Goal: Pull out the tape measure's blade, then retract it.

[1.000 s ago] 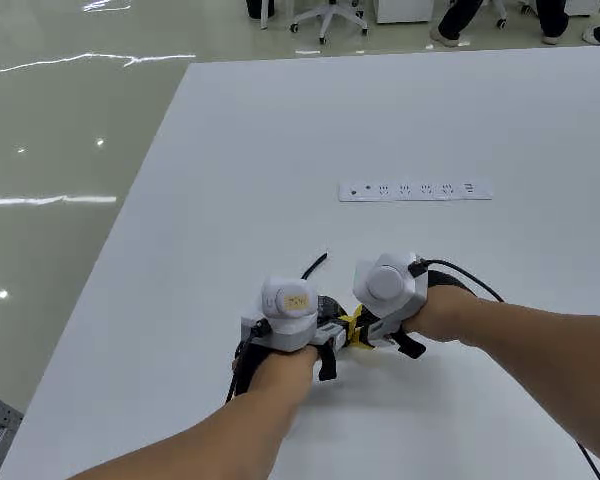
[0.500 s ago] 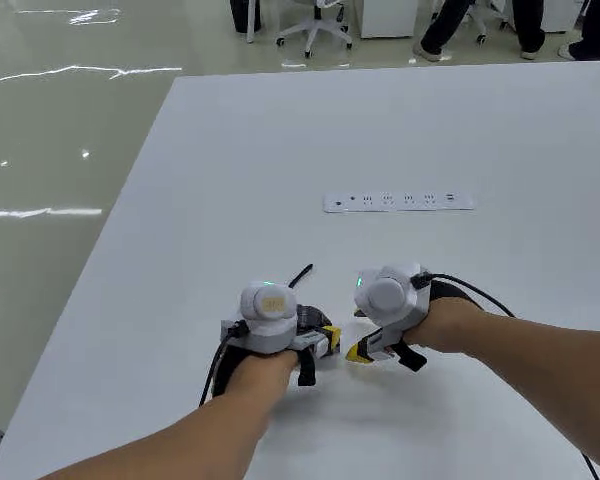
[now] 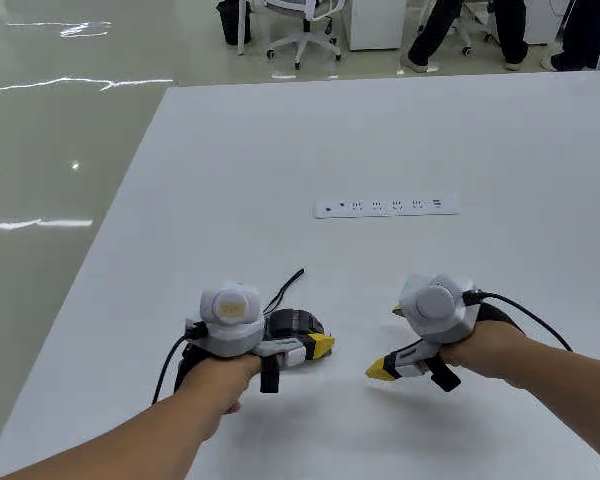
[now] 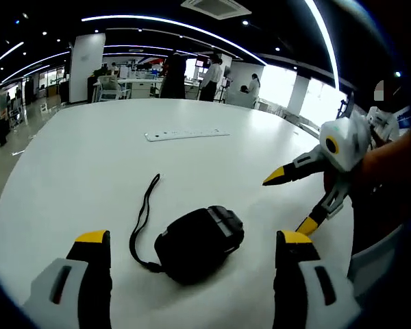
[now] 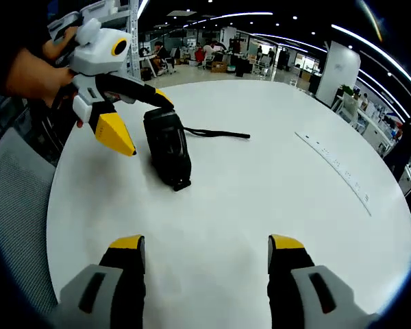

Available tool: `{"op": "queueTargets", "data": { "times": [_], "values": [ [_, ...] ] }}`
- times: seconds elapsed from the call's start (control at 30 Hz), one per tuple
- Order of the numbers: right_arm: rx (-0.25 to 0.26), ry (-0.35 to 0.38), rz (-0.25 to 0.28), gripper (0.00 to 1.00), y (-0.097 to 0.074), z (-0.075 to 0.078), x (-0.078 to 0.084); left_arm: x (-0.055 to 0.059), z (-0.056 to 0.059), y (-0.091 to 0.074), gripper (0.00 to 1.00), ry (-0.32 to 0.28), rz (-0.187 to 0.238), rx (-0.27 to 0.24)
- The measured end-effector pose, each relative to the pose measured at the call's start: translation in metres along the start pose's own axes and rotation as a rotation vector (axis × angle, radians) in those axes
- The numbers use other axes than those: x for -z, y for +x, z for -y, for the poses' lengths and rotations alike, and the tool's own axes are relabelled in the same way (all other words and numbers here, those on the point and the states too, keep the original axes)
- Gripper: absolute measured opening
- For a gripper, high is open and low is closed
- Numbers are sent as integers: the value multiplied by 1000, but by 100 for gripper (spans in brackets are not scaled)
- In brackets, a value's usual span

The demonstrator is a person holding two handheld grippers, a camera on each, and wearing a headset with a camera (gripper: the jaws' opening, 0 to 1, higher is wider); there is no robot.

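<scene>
Jaws apart; tape measure (image 3: 292,324) lies with strap (image 3: 288,285) toward power strip (image 3: 385,207).

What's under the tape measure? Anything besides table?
Just the white table: the tape measure lies on it, its strap trailing across the tabletop toward the power strip. It covers its own underside, so anything thin beneath can't be ruled out.

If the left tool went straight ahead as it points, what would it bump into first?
Probably the black plastic tape measure, lying on the white table just ahead of the left tool, in line with the gap between its spread jaws.
</scene>
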State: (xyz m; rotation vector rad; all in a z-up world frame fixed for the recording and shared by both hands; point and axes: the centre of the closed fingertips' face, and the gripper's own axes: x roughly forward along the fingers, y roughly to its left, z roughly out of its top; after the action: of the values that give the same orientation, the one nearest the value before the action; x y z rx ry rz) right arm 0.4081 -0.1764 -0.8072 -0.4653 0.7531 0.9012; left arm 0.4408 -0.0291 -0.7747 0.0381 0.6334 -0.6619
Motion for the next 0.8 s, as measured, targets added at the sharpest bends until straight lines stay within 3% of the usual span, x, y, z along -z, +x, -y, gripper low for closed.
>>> {"op": "queueTargets", "data": {
  "times": [0.1,0.17,0.37,0.5,0.63,0.7,0.77,0.8],
  "values": [
    [32,66,22,79,-11,0,7,9,-11,-11,99,9,0,-11],
    [55,125,73,85,-20,1,4,14,-20,-20,99,12,-4,-35],
    [116,234,145,98,-50,4,19,26,-30,-53,99,-4,28,-21],
    [139,248,159,100,-71,-1,37,35,-33,-80,99,-77,47,-20],
    [194,297,203,100,-96,-1,47,46,-45,-108,99,-69,63,-61],
    [207,313,222,100,-107,-4,54,47,-46,-120,99,-122,88,-59],
    [223,317,235,100,-117,-7,62,43,-44,-131,99,-220,158,-39],
    [227,322,235,100,-121,-8,66,44,-45,-136,99,-229,167,-39]
  ]
}}
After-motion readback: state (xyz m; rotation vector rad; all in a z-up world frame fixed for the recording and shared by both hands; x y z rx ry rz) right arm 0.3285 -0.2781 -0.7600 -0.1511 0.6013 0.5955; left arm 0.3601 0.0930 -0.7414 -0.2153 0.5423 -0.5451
